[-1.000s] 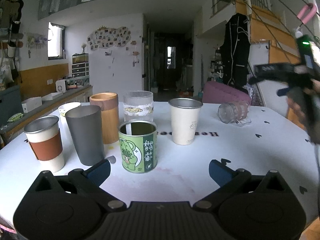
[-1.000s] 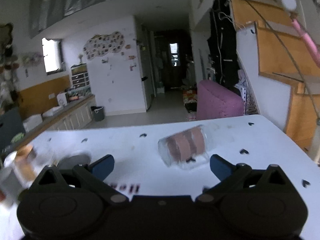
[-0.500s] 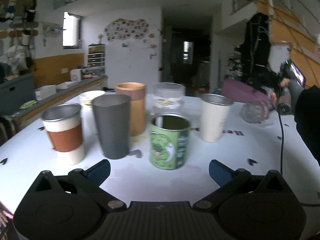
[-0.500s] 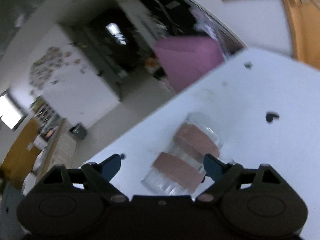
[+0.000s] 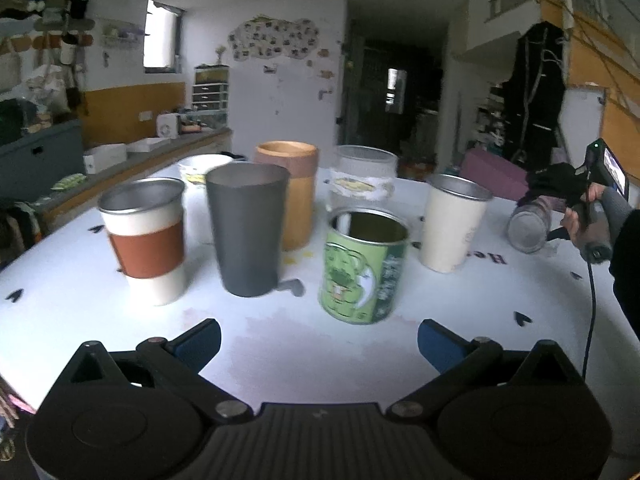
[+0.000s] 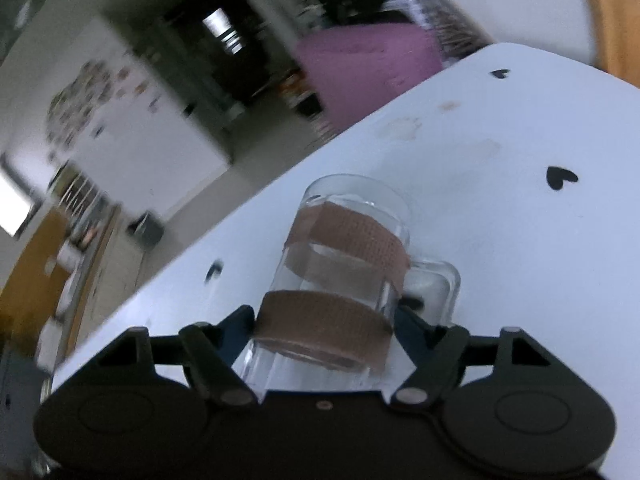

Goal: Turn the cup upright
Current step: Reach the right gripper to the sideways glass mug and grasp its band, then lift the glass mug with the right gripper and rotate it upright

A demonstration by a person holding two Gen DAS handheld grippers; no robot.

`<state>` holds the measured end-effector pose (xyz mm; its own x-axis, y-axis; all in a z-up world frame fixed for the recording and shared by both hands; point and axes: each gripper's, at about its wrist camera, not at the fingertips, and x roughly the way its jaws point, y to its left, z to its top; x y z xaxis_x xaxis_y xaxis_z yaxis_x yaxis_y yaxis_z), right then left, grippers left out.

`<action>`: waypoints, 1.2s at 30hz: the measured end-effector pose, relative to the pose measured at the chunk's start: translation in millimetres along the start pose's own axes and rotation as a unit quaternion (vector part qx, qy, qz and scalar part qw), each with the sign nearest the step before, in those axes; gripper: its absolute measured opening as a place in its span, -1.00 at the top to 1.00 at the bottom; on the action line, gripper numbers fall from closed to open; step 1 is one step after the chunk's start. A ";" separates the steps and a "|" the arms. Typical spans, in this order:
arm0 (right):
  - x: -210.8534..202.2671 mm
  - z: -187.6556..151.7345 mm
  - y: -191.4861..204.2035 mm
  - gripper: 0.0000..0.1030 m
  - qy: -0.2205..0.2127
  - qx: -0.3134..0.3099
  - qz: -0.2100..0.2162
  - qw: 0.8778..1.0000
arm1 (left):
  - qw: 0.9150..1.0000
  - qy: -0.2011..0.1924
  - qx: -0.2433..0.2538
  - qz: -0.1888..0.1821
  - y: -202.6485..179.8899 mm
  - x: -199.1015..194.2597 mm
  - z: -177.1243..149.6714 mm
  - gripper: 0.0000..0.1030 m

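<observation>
Glass cup (image 6: 340,276) on its side between the right tongs (image 6: 324,322).

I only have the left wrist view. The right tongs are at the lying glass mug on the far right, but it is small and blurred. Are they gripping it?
Observer: Yes. In the right wrist view the right tongs press both fingers against the glass mug, on its nearer brown tape band.
Operator: Where is the handle?
Observer: The handle sticks out on the mug's right side, just past the right finger.
Operator: How does the mug sit in the grip?
Observer: Lengthwise, its far end pointing away from the tongs across the white table.
</observation>
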<state>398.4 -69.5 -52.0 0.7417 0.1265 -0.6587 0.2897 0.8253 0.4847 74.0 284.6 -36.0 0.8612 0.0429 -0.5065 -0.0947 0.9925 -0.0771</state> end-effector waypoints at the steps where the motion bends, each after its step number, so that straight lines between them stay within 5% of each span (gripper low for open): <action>1: -8.8 -7.2 -0.9 -0.48 0.007 -0.011 0.009 1.000 | 1.000 0.001 0.000 -0.006 -1.1 -0.4 -0.9 -1.00; 11: -101.4 -101.6 -23.5 -0.48 0.061 -0.085 0.101 0.989 | 0.998 0.012 0.005 -0.058 -22.2 -7.0 -10.1 -1.00; 23: -194.0 -189.7 -37.2 -0.48 0.107 -0.171 0.186 0.962 | 0.989 0.021 -0.010 -0.145 -42.2 -12.9 -0.8 -1.00; 29: -218.7 -216.9 -40.4 -0.47 0.087 -0.215 0.204 0.951 | 0.974 0.067 0.002 -0.218 -71.5 10.3 14.0 -0.95; 36: -228.7 -232.5 -32.1 -0.47 0.055 -0.257 0.201 0.944 | 0.936 0.174 -0.090 -0.293 -87.3 59.7 24.6 -0.91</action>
<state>78.9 3.0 -50.7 0.6537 0.5191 -0.5506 -0.3539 0.8528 0.3840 146.0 203.3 -38.4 0.5787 -0.5743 -0.5790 0.2342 0.7971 -0.5566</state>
